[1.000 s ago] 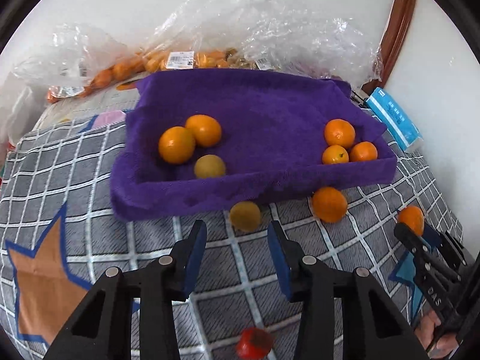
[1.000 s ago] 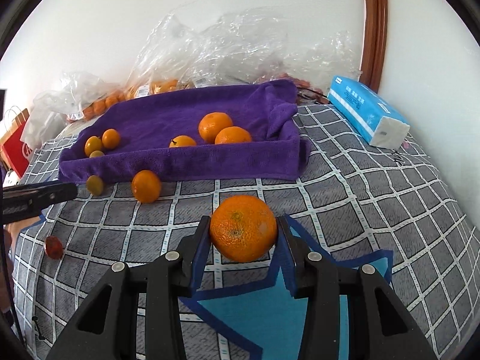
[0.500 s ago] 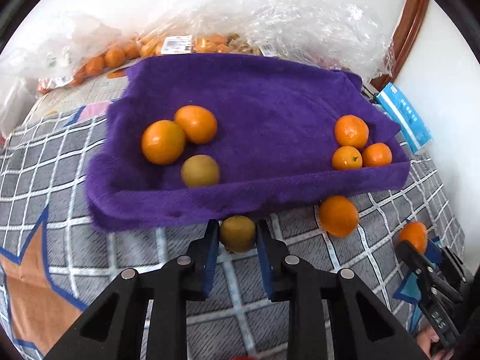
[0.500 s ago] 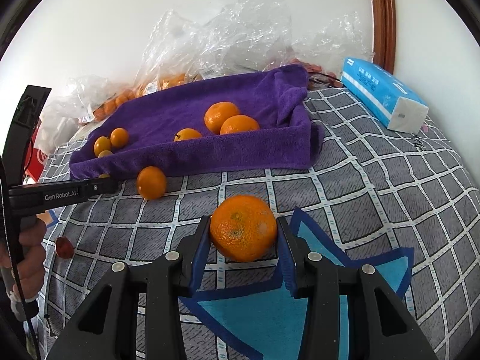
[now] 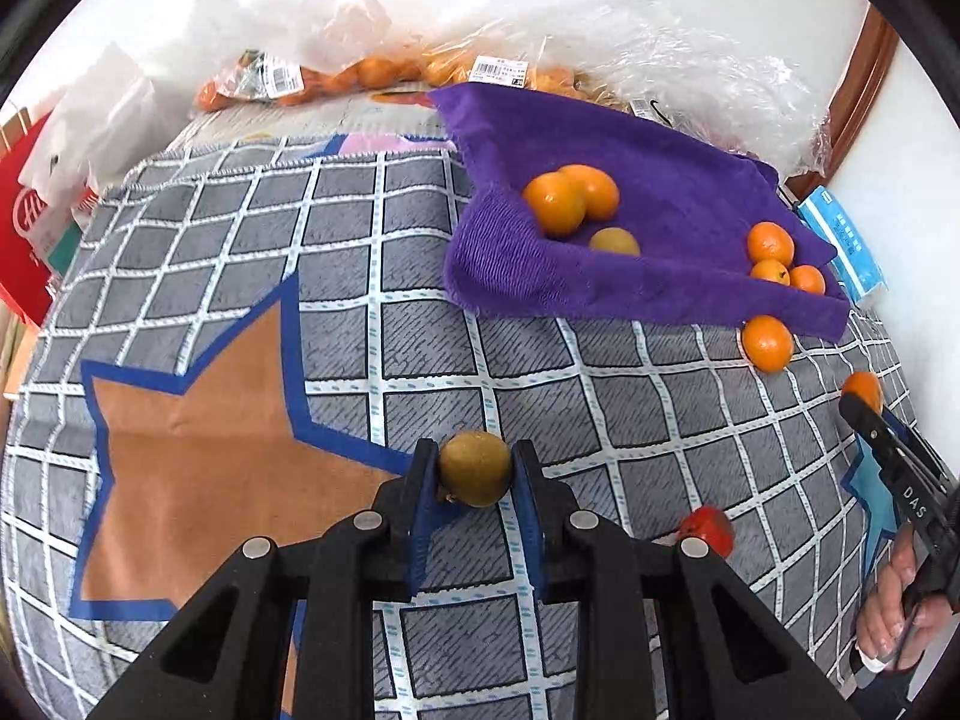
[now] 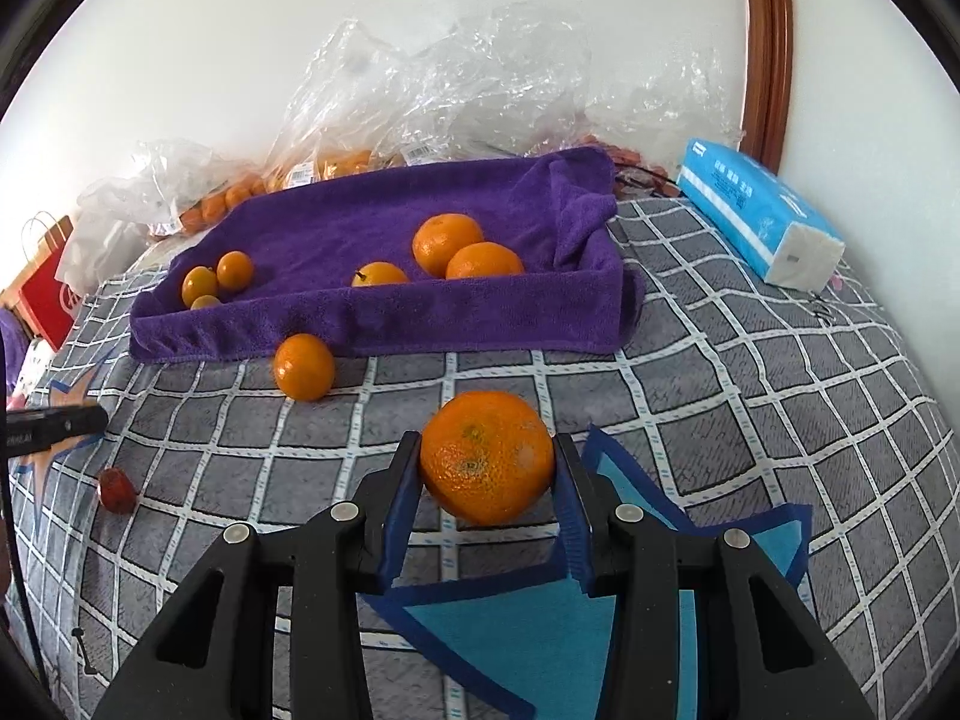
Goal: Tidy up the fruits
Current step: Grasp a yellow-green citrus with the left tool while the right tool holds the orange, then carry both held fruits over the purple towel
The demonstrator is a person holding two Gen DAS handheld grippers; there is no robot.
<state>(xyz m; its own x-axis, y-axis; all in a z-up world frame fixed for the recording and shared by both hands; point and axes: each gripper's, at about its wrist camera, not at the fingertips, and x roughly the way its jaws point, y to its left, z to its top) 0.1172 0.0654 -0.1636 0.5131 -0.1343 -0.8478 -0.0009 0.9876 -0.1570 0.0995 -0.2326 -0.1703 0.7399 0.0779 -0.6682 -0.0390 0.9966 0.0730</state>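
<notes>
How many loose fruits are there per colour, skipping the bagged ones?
Orange: 7 (5 in the purple tray, a stray orange beside it, a big orange in the right tongs)
Yellow-green: 2 (tray fruit, held fruit in the left tongs)
Red: 1 (red fruit)
Total: 10

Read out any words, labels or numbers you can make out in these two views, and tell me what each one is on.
"DAS": white letters on the right gripper arm, left wrist view.
White lettering on the left gripper's black finger: too small to read.
Blue tissue pack: printed characters, too blurred to read.
Barcode stickers on the plastic fruit bags: too small to read.
Red paper bag: white logo, partly cut off, unreadable.
</notes>
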